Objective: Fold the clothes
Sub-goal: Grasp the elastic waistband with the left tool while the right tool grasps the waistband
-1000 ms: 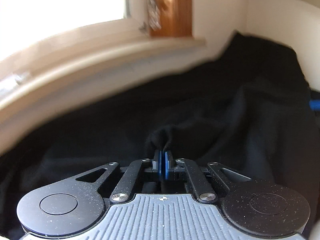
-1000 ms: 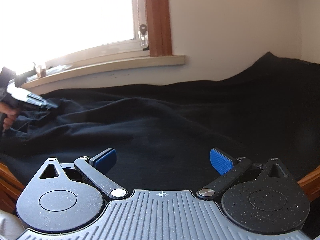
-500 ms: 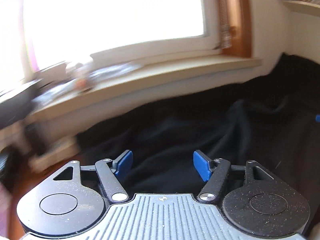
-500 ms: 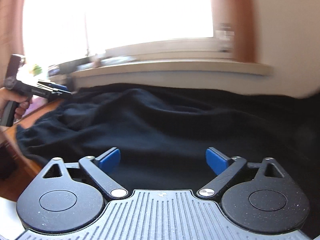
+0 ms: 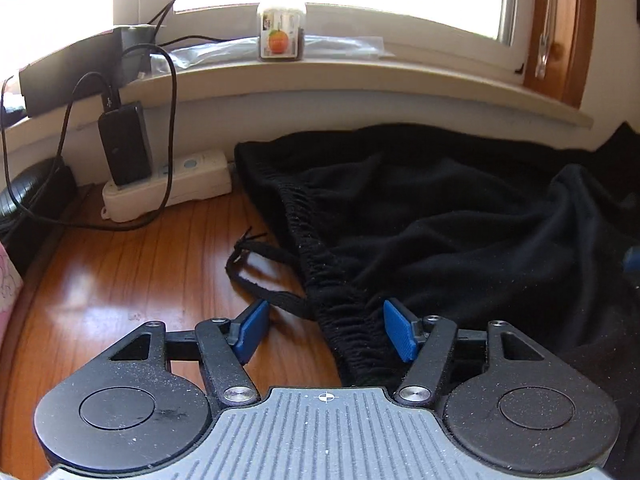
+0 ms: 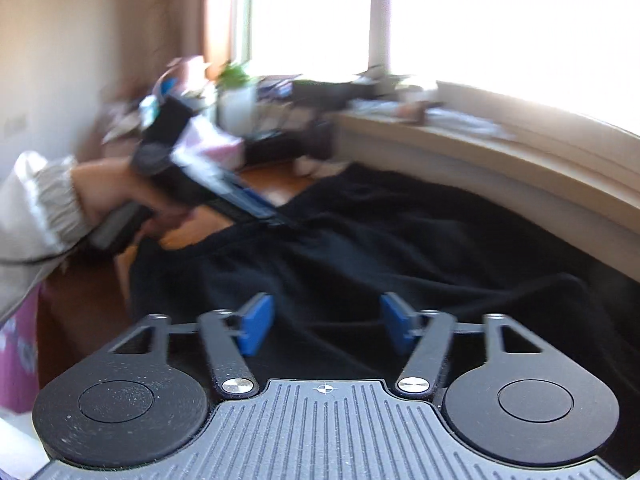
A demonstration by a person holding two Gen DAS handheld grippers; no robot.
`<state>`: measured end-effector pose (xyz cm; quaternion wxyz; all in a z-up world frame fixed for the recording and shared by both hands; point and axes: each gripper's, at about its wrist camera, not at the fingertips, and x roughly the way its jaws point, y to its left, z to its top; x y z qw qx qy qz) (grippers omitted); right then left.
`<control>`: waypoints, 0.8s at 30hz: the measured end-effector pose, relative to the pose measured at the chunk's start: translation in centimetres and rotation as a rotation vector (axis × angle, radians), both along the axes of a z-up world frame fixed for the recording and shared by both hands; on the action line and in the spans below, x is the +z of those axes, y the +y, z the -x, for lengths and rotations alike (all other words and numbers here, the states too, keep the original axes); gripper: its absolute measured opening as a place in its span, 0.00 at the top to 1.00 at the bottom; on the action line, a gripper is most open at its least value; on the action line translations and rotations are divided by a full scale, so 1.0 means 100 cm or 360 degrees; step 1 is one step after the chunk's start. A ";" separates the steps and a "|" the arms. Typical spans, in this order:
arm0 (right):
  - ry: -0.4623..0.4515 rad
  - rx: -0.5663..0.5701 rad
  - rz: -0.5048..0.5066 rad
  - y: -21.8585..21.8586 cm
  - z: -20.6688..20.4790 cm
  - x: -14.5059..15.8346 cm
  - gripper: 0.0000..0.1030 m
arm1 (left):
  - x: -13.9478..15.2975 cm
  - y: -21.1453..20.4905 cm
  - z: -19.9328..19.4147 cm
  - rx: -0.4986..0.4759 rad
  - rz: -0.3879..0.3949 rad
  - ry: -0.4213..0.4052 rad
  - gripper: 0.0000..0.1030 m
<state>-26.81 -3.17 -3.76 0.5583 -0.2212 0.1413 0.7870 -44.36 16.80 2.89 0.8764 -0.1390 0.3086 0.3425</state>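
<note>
A black garment (image 5: 460, 240) lies crumpled on the wooden table (image 5: 120, 288), its elastic waistband (image 5: 320, 276) and drawstring (image 5: 256, 276) toward me. My left gripper (image 5: 326, 332) is open, its jaws closing slightly. The waistband runs between its blue pads (image 5: 252, 330), which do not press on it. In the right wrist view, my right gripper (image 6: 326, 328) hovers over the black garment (image 6: 400, 248), jaws closing with only flat cloth below them. The left gripper (image 6: 288, 222) shows there too, at the garment's far edge, held by a hand (image 6: 108, 184) in a light sleeve.
A white power strip (image 5: 168, 188) with a black adapter (image 5: 126, 144) and cables sits against the wall at the left. A jar (image 5: 282, 32) stands on the windowsill (image 5: 360, 80). Cluttered, blurred objects (image 6: 240, 100) fill the far left corner.
My left gripper let go of the black cloth, opened, and moved left to the waistband end. My right gripper swung left over the garment and its jaws narrowed.
</note>
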 end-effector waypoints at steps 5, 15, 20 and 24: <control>-0.0047 0.0162 0.0064 0.014 0.042 -0.009 0.56 | -0.003 0.005 0.018 -0.0011 0.0019 -0.0121 0.34; -0.0103 0.0450 0.0065 0.026 0.120 -0.001 0.56 | -0.002 0.011 0.022 -0.0022 0.0033 -0.0148 0.33; -0.0200 0.0464 0.0106 0.036 0.139 -0.011 0.56 | -0.002 0.010 0.023 -0.0007 0.0041 -0.0154 0.33; -0.0202 0.0476 0.0131 0.038 0.142 -0.019 0.73 | -0.003 0.005 0.026 -0.0007 0.0025 -0.0163 0.33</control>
